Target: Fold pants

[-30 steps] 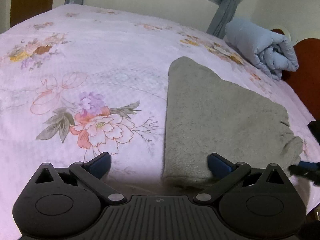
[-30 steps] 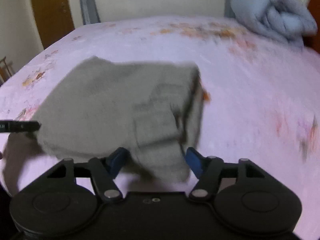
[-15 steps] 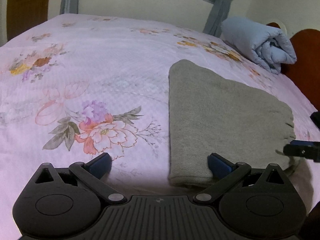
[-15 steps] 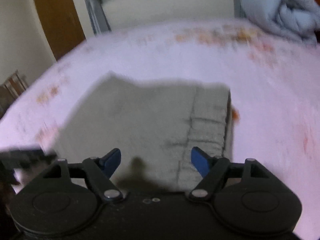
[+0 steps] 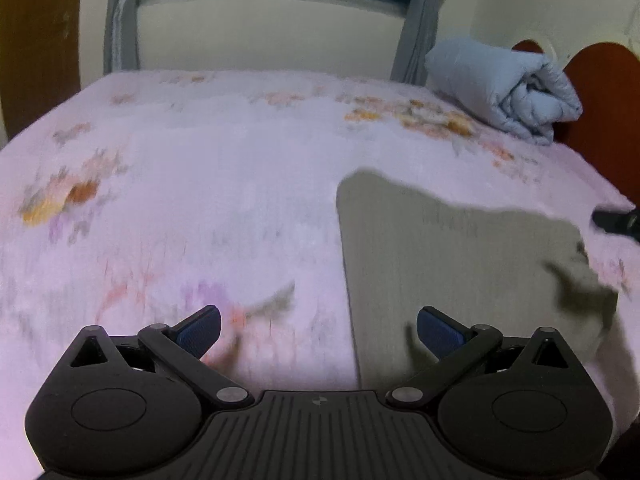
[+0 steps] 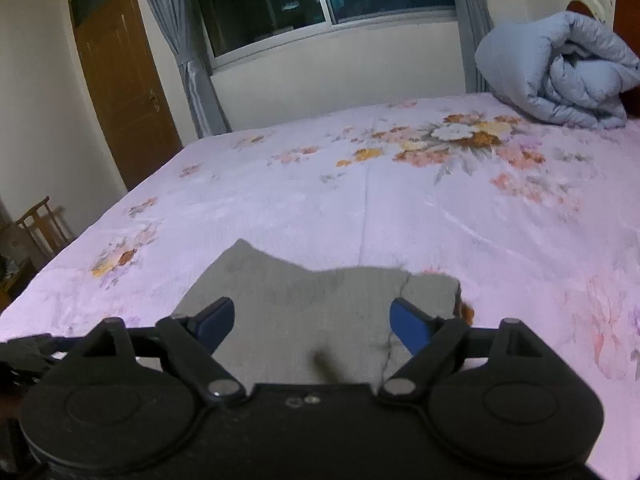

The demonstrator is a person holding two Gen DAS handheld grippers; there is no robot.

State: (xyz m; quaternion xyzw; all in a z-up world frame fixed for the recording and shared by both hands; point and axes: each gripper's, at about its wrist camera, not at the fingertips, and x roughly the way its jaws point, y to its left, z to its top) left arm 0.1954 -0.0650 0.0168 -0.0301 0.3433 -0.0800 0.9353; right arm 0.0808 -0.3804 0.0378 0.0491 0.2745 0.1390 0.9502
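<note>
Both grippers have lifted back off the folded grey pants (image 6: 316,320), the right gripper (image 6: 312,320) whose fingers have just been opening and the left gripper (image 5: 318,330) alike spread wide and empty above the floral bed (image 6: 400,208), rolled blue duvet (image 6: 560,76) beyond.

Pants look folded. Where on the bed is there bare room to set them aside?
Most of the bedsheet is bare: the wide stretch between the folded pants and the window-side edge, and the patch to their right. Crowded only at the far right corner, where the rolled blue quilt lies against the headboard.
</note>
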